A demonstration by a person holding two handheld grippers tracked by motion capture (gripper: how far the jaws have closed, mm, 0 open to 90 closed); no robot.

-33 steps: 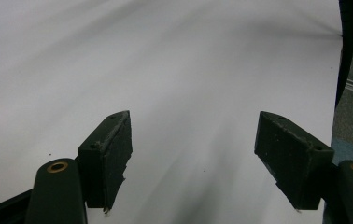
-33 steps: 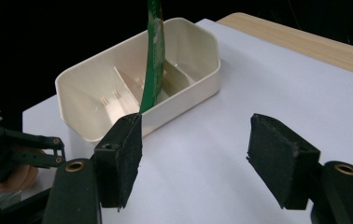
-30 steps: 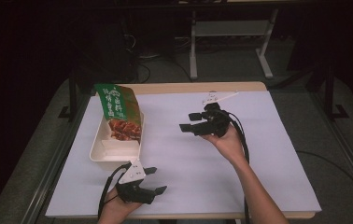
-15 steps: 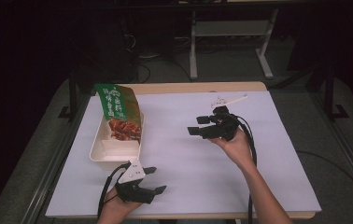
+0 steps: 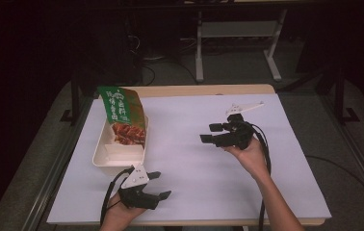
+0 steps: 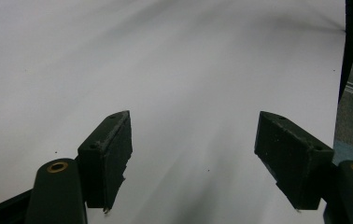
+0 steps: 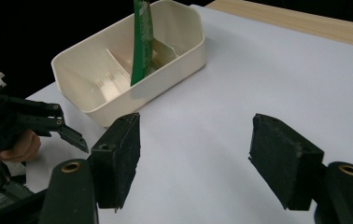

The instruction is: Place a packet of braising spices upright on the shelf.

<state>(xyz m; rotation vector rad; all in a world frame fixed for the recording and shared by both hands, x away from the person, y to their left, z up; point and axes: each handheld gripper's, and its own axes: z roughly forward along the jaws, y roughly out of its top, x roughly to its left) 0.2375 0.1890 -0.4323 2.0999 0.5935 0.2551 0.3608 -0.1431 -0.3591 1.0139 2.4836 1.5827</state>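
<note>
**Both grippers empty, snack bag in the tray**

We saw the table (image 5: 266, 91) under a white sheet (image 5: 194, 168), largest of all. At its left stood a cream divided tray (image 5: 117, 156), with a green snack bag (image 5: 122, 118) leaning upright in its far compartment. The right gripper (image 5: 210, 133) hovered mid-sheet, well apart from the tray, jaws wide with nothing between them. The left gripper (image 5: 161, 185) sat near the tray's front end, jaws likewise wide and empty.
</note>
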